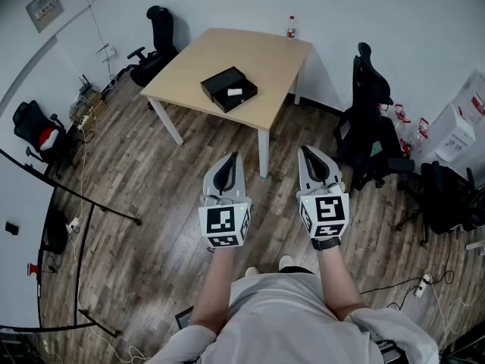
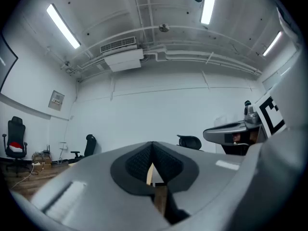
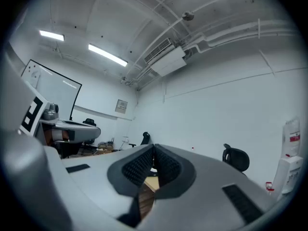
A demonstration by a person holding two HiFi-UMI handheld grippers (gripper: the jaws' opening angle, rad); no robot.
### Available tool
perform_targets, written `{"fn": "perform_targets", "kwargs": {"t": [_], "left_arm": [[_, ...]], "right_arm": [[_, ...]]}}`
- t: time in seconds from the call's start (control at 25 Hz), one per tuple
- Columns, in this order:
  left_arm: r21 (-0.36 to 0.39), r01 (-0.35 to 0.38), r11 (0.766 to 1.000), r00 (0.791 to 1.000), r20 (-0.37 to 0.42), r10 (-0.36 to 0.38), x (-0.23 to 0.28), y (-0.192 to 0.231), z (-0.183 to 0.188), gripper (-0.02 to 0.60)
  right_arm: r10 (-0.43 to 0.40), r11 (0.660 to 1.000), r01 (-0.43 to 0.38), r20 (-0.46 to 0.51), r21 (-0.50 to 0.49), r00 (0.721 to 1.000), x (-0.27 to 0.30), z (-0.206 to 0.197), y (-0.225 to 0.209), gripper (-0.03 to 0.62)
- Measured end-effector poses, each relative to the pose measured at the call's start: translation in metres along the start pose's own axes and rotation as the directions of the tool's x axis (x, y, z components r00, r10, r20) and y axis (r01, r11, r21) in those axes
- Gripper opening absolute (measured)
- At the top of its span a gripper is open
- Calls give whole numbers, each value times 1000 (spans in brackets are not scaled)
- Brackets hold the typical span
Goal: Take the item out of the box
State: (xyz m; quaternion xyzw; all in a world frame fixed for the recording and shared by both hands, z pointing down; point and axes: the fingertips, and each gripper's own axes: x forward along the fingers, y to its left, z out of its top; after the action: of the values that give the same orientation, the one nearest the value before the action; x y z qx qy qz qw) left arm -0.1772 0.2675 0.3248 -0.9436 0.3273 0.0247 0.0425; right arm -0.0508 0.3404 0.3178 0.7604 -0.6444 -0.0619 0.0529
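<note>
Left hand-held gripper (image 1: 230,158), right hand-held gripper (image 1: 308,152) pressed together, empty, over open floor (image 1: 151,196); box (image 1: 228,89) near table (image 1: 258,51) front edge, well apart

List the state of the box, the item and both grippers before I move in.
Box: open, on the table.
Item: white, lying inside the box.
Left gripper: fingers shut, empty, short of the table.
Right gripper: fingers shut, empty, short of the table.

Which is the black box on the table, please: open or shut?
Open: the black box has its inside exposed, with a small white item lying in it.
</note>
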Motion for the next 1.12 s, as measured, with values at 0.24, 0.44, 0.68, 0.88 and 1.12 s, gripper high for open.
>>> {"fn": "perform_targets", "kwargs": {"t": [0.24, 0.44, 0.68, 0.88, 1.12], "left_arm": [[-27, 18, 999, 999, -38, -19, 15, -27, -10, 8], [-32, 15, 999, 999, -50, -16, 34, -51, -16, 8], [-27, 7, 1000, 998, -66, -8, 52, -74, -25, 9], [-46, -18, 999, 995, -100, 13, 61, -81, -45, 9], [-69, -36, 997, 993, -114, 28, 82, -68, -61, 9]], "right_arm": [[23, 1000, -23, -3, 7, 1000, -5, -8, -18, 14], [28, 998, -28, 9, 61, 1000, -7, -19, -45, 15], [3, 994, -3, 2, 109, 1000, -11, -38, -84, 15], [4, 990, 3, -47, 140, 999, -6, -67, -104, 15], [11, 989, -1, -64, 146, 998, 15, -81, -109, 15]]}}
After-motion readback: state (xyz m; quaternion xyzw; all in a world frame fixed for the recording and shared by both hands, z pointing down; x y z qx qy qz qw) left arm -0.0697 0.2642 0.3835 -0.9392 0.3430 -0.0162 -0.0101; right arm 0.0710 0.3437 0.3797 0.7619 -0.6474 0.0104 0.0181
